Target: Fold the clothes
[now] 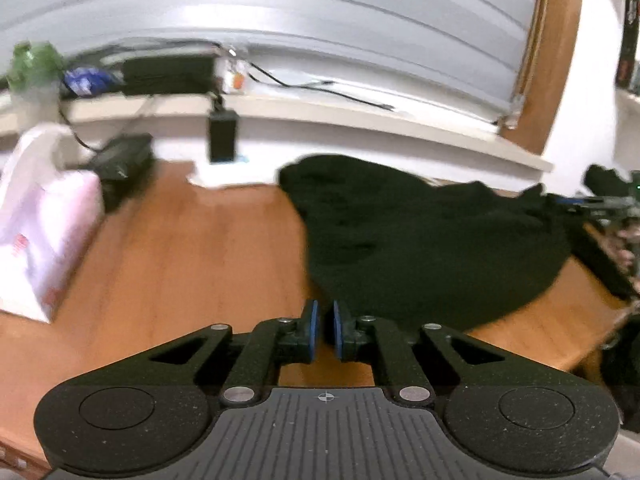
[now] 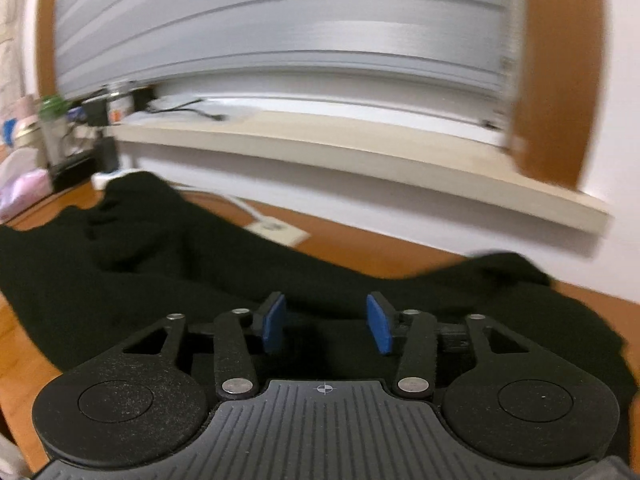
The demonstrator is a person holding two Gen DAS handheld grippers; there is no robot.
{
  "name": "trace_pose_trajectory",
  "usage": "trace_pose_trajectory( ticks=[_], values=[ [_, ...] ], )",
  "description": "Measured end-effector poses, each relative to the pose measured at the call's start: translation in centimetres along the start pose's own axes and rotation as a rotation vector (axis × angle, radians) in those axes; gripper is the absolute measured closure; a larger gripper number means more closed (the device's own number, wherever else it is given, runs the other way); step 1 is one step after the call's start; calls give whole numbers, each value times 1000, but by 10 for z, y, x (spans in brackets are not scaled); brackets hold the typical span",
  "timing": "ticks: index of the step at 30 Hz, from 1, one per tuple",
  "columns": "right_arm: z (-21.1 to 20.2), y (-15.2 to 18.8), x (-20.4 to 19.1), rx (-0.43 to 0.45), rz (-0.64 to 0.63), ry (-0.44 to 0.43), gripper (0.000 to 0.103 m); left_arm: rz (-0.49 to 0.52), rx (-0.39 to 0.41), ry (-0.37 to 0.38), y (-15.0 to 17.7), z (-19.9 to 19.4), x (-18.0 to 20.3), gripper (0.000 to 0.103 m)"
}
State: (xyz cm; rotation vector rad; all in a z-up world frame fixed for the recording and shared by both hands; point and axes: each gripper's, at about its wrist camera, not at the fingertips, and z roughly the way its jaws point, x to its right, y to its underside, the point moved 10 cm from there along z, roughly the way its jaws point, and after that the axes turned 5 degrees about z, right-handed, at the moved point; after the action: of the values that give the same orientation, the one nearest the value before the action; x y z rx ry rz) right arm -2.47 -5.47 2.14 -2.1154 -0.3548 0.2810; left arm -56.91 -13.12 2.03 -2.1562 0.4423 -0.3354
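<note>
A black garment [image 1: 420, 240] lies spread over the wooden table [image 1: 192, 248]. Its near edge runs just past the tips of my left gripper [image 1: 325, 308]. The blue pads [image 1: 313, 328] stand almost together, with only a narrow slit between them, and I see no cloth pinched in it. In the right wrist view the same garment [image 2: 168, 264] fills the table below my right gripper [image 2: 326, 312]. That gripper hangs open over the cloth, its blue pads [image 2: 274, 328] well apart and empty. The other gripper and a hand [image 1: 624, 248] show at the left view's right edge, blurred.
A pale shelf [image 2: 360, 156] runs along the wall under closed blinds [image 1: 320, 20]. At the table's far left stand a white-pink bag [image 1: 44, 216], black boxes [image 1: 222, 138] and cables. A white socket plate [image 2: 280, 232] lies behind the garment.
</note>
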Motion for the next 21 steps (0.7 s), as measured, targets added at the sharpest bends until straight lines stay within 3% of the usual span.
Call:
trace_pose_trajectory(
  ticks=[5, 7, 9, 15, 21],
  values=[
    [-16, 14, 47, 3, 52, 86, 54, 20, 48, -6, -29, 1, 9, 80],
    [-27, 18, 65, 9, 65, 113, 54, 43, 65, 14, -46, 12, 24, 73],
    [-37, 21, 81, 15, 78, 142, 54, 67, 77, 50, -62, 28, 44, 72],
    [-60, 41, 133, 12, 133, 228, 53, 183, 58, 167, -113, 106, 123, 71],
    [-61, 50, 167, -5, 133, 282, 52, 284, 16, 286, -139, 177, 203, 71]
  ],
)
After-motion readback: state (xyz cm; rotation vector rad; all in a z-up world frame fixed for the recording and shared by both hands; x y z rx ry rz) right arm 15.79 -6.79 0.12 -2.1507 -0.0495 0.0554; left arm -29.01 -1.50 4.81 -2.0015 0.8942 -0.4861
